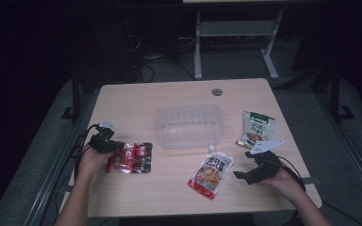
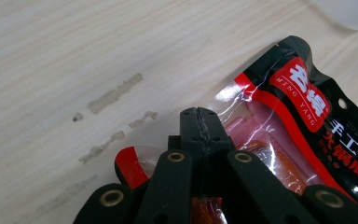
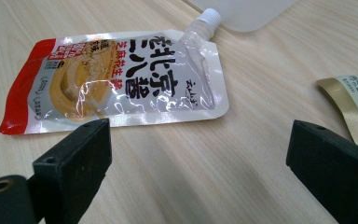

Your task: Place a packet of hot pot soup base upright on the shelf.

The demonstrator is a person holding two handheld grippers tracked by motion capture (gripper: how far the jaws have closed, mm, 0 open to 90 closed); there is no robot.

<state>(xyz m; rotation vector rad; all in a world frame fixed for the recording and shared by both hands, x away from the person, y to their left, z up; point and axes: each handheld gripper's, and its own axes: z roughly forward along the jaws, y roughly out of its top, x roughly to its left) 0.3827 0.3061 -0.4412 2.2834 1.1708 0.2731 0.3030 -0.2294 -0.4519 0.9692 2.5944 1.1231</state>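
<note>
At the centre of the wooden table [image 1: 179, 188] stands an empty clear plastic container [image 1: 189, 125], the reference for all positions below. Left of and slightly nearer than the container lies a red-and-black sachet [image 1: 131, 157]; the left gripper [image 1: 107, 144] sits at its left edge, jaws pressed together on the sachet's clear margin [image 2: 242, 105], as the left gripper view shows. Directly in front of the container lies a spouted sauce pouch [image 1: 211, 172], white with a red base, its capped spout [image 3: 209, 17] pointing toward the container. Right of the container rests a green-and-gold packet [image 1: 256, 129]. Nearer than that packet, to the right of the pouch, the right gripper [image 1: 254, 172] is held with jaws wide apart, gripping nothing.
</note>
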